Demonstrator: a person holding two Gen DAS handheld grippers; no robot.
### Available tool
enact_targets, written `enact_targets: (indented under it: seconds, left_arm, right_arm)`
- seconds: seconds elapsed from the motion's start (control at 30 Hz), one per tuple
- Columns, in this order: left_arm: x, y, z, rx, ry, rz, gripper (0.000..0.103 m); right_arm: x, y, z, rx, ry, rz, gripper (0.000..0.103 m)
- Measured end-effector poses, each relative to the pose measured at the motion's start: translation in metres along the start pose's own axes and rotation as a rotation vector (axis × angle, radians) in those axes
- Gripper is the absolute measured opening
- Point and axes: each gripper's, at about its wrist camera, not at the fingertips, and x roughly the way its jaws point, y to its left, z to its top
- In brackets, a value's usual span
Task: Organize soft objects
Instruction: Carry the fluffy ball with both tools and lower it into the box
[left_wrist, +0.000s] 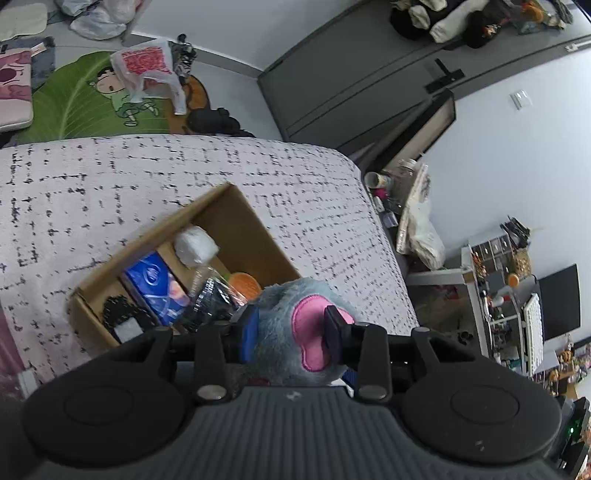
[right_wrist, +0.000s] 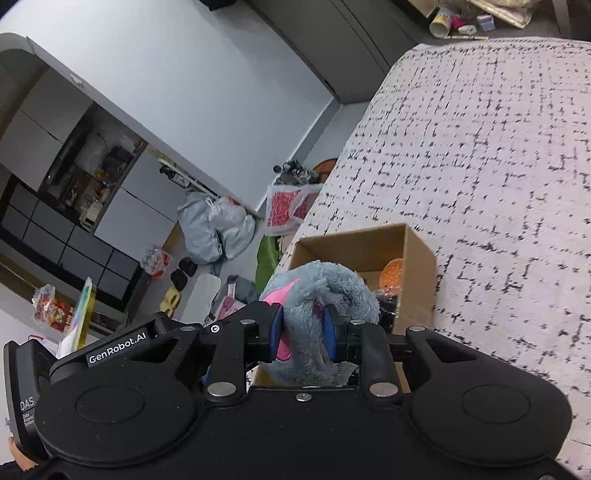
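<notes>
A grey-blue plush toy (left_wrist: 280, 314) with a pink ear patch is held by both grippers above an open cardboard box (left_wrist: 236, 210) on the bed. My left gripper (left_wrist: 291, 328) is shut on the plush's ear part. My right gripper (right_wrist: 303, 328) is shut on another fuzzy part of the plush (right_wrist: 325, 288). The box (right_wrist: 417, 258) holds a blue packet (left_wrist: 155, 284), a white soft ball (left_wrist: 195, 245), a clear plastic bottle (left_wrist: 210, 291), an orange round item (left_wrist: 243, 282) and a black-and-white item (left_wrist: 122, 317).
The bed has a pale cover with black dashes (left_wrist: 110, 177). A green cartoon mat (left_wrist: 85, 107) and plastic bags (left_wrist: 147, 66) lie on the floor beyond. A grey cabinet (left_wrist: 351, 81) and a cluttered desk (left_wrist: 517, 295) stand at the right.
</notes>
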Motion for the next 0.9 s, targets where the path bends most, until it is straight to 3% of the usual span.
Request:
enact_targets:
  seconds: [0.47, 0.53, 0.6, 0.73, 0.8, 0.87, 0.9]
  left_arm:
    - [0.022, 0.044, 0.022, -0.068, 0.045, 0.076, 0.038]
    - [0.022, 0.045, 0.022, -0.058, 0.040, 0.106, 0.042]
    - [0.022, 0.047, 0.021, -0.057, 0.044, 0.123, 0.042]
    - [0.020, 0.048, 0.021, -0.044, 0.048, 0.158, 0.050]
    - [0.016, 0.046, 0.019, -0.030, 0.037, 0.185, 0.058]
    - [0.012, 0.042, 0.017, -0.012, 0.026, 0.205, 0.071]
    - [0.010, 0.040, 0.015, -0.001, 0.022, 0.215, 0.073]
  right_arm:
    - [0.046, 0.003, -0.011, 0.020, 0.095, -0.070, 0.026]
    - [0.045, -0.001, -0.012, 0.036, 0.095, -0.080, 0.034]
    - [0.042, -0.003, -0.013, 0.039, 0.081, -0.095, 0.050]
    - [0.033, -0.007, -0.015, 0.053, 0.062, -0.110, 0.056]
    - [0.028, -0.008, -0.017, 0.055, 0.050, -0.117, 0.065]
    - [0.023, -0.008, -0.019, 0.043, 0.037, -0.137, 0.069]
    - [0.020, -0.008, -0.021, 0.039, 0.033, -0.144, 0.070]
